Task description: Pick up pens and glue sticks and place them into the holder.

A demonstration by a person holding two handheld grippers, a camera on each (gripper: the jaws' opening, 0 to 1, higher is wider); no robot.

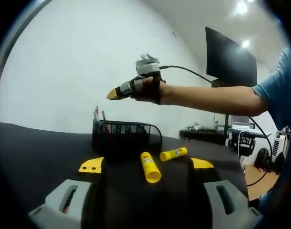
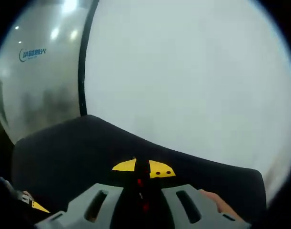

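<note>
Left gripper view: two yellow cylindrical glue sticks [image 1: 150, 167] [image 1: 173, 154] lie on dark tabletop [image 1: 40, 148] just in front of black wire-mesh holder [image 1: 121, 134], w/ pens already inside. Left gripper [image 1: 146, 164] low, jaws wide apart, empty. Right gripper [image 1: 117, 92] raised above holder; right gripper view shows tips together on something thin, dark & red. Sticks prob light, rigid, smooth, may roll; grab mid-body, across the barrel.

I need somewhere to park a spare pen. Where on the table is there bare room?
The black table is bare left of the mesh holder. In front of the holder it is crowded: two glue sticks lie between the left gripper's open jaws.
</note>
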